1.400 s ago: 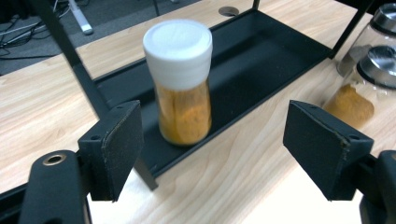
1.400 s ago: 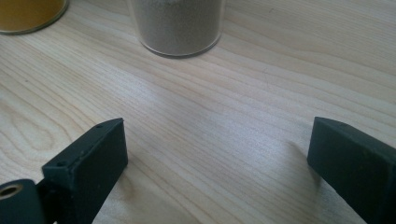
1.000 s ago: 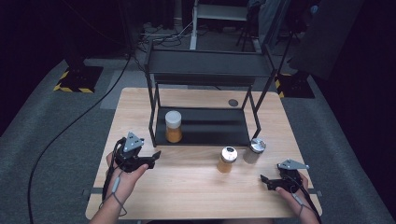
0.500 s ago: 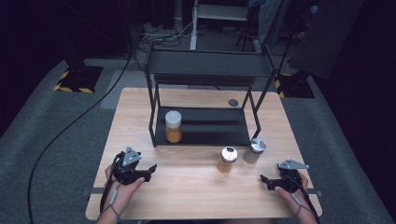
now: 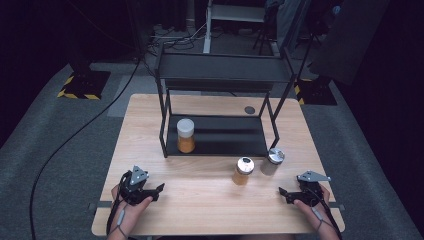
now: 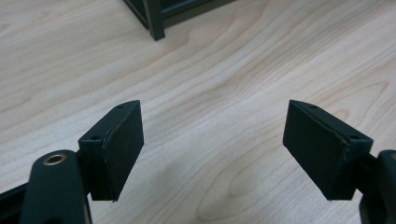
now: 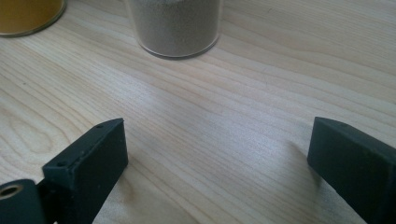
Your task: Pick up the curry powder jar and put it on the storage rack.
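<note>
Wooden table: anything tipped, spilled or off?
Nothing stands out. The white-lidded amber jar stands upright on the black metal rack; the amber jar and grey-powder jar stand upright on the wooden table. No spills.

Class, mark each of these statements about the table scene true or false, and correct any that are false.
1. A jar with a white lid stands on the lower shelf of the black rack. True.
2. The left gripper is shut on a jar. False: its fingers stand wide apart over bare wood, holding nothing.
3. Two jars stand on the wooden table in front of the rack. True: an orange-filled jar and a grey-filled jar.
4. The right gripper is open. True.
5. The grey-filled jar lies on its side. False: it stands upright.
</note>
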A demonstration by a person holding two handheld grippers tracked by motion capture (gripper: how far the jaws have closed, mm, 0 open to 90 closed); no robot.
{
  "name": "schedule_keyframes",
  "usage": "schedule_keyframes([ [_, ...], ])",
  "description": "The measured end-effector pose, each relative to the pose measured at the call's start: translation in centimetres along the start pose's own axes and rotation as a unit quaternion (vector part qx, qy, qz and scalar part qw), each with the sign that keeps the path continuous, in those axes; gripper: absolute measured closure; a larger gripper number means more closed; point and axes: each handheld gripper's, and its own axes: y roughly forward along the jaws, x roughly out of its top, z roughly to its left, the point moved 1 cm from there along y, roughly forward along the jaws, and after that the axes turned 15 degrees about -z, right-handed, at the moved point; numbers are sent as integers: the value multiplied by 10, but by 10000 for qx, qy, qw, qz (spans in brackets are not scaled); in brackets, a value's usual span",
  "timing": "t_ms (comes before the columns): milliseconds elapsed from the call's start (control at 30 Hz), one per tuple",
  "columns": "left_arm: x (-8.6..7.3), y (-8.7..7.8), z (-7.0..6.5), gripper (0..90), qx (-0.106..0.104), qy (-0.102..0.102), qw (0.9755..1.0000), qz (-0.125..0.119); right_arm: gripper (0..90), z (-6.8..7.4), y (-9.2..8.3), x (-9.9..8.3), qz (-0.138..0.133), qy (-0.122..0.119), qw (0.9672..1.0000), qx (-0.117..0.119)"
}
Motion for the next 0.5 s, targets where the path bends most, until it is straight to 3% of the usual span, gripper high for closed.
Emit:
schedule_keyframes([
  [500,-12,1,2,200,28,-68,9997,231,50,1,0,0,-4,4,10000,-10],
])
